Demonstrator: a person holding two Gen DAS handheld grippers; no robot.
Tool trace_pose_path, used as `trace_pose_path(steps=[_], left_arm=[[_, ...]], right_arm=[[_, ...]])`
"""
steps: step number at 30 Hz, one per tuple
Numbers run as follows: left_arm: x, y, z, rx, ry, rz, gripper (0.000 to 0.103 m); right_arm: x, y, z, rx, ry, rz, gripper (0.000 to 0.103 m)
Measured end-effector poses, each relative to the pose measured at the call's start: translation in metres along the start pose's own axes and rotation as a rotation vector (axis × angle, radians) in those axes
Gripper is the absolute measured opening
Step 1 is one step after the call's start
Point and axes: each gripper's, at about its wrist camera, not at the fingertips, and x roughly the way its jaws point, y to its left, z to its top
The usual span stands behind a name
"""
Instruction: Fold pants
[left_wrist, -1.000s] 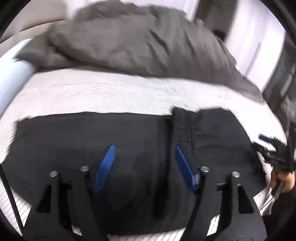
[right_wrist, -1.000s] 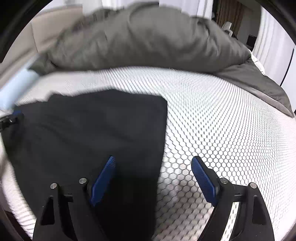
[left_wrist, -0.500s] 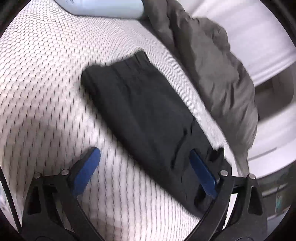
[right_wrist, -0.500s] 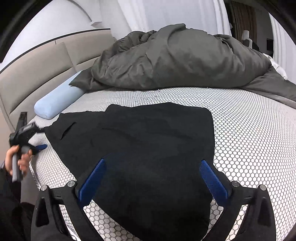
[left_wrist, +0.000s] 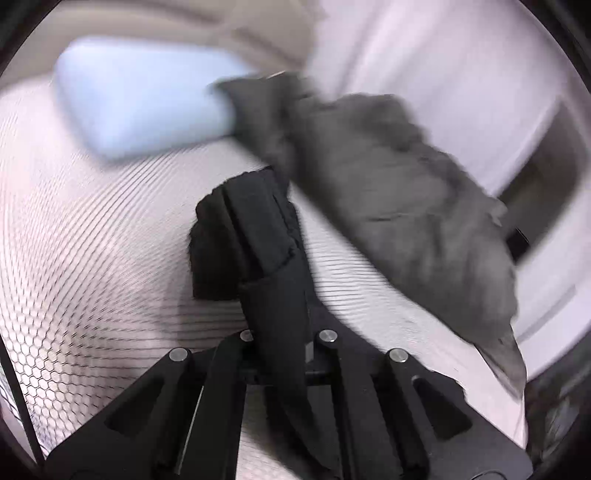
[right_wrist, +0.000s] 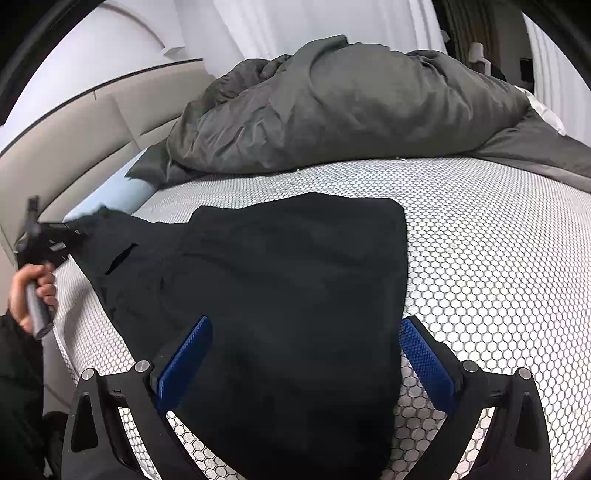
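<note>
Left gripper (left_wrist: 282, 354) has just snapped closed and pinches a bunched black edge of the pants (right_wrist: 295, 295), cloth running fwd from between its jaws; right gripper (right_wrist: 303, 363) is spread wide w/ the pants lying flat between its blue pads (right_wrist: 184, 363), nothing held. Pants look partly folded, a broad dark slab w/ a pocket slit on the left, on the honeycomb-patterned bed (right_wrist: 498, 258); more folds prob. left. Beyond: pale blue bolster (left_wrist: 147, 107), grey duvet (right_wrist: 351, 107).
</note>
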Motion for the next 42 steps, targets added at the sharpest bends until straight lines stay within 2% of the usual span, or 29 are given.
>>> trace_pose_path(steps=[4, 6, 9, 10, 11, 13, 15, 19, 20, 22, 23, 24, 28, 30, 31, 33, 37, 42], left_arm=[[-0.031, -0.103, -0.019, 0.195, 0.009, -0.163, 0.001], [-0.036, -0.153, -0.042, 0.273, 0.054, -0.258, 0.001], [-0.029, -0.217, -0.091, 0.372, 0.186, -0.393, 0.007], [-0.023, -0.238, -0.114, 0.422, 0.261, -0.438, 0.015], [-0.018, -0.251, -0.129, 0.464, 0.309, -0.453, 0.029], [-0.01, -0.269, -0.167, 0.588, 0.416, -0.478, 0.044], [-0.011, -0.269, -0.188, 0.629, 0.459, -0.513, 0.046], [-0.026, -0.235, -0.191, 0.574, 0.528, -0.563, 0.056], [-0.031, -0.226, -0.186, 0.567, 0.515, -0.571, 0.058], [-0.036, -0.21, -0.178, 0.587, 0.444, -0.534, 0.065], [-0.036, -0.199, -0.172, 0.594, 0.4, -0.497, 0.071], [-0.033, -0.191, -0.165, 0.59, 0.373, -0.464, 0.072], [0.014, -0.149, -0.146, 0.584, 0.281, -0.265, 0.073], [0.031, -0.125, -0.148, 0.56, 0.313, -0.231, 0.072], [0.042, -0.112, -0.151, 0.524, 0.35, -0.204, 0.072], [0.059, -0.103, -0.152, 0.528, 0.391, -0.192, 0.072], [0.067, -0.094, -0.153, 0.571, 0.372, -0.174, 0.072], [0.055, -0.086, -0.161, 0.644, 0.371, -0.14, 0.072]], right_arm=[[-0.001, -0.005, -0.001, 0.017, 0.0, -0.024, 0.102], [-0.001, -0.007, -0.003, 0.016, 0.006, -0.036, 0.102], [0.0, -0.012, -0.006, 0.016, 0.019, -0.069, 0.102], [0.0, -0.014, -0.006, 0.016, 0.023, -0.085, 0.102], [0.0, -0.017, -0.007, 0.017, 0.025, -0.097, 0.102], [0.0, -0.025, -0.008, 0.029, 0.034, -0.122, 0.102], [-0.002, -0.036, -0.01, 0.053, 0.043, -0.14, 0.102], [-0.005, -0.054, -0.013, 0.093, 0.064, -0.18, 0.102], [-0.006, -0.058, -0.013, 0.102, 0.064, -0.184, 0.102], [-0.012, -0.064, -0.012, 0.128, 0.048, -0.177, 0.102], [-0.017, -0.065, -0.011, 0.141, 0.033, -0.154, 0.102], [-0.021, -0.064, -0.01, 0.15, 0.017, -0.124, 0.102], [-0.034, -0.053, -0.007, 0.176, -0.028, 0.106, 0.102], [-0.03, -0.046, -0.008, 0.182, -0.003, 0.201, 0.101], [-0.027, -0.042, -0.009, 0.18, 0.013, 0.234, 0.097], [-0.019, -0.036, -0.011, 0.184, 0.051, 0.28, 0.088], [0.017, -0.037, -0.017, 0.31, 0.195, 0.403, 0.08], [0.029, -0.04, -0.015, 0.351, 0.212, 0.415, 0.077]])
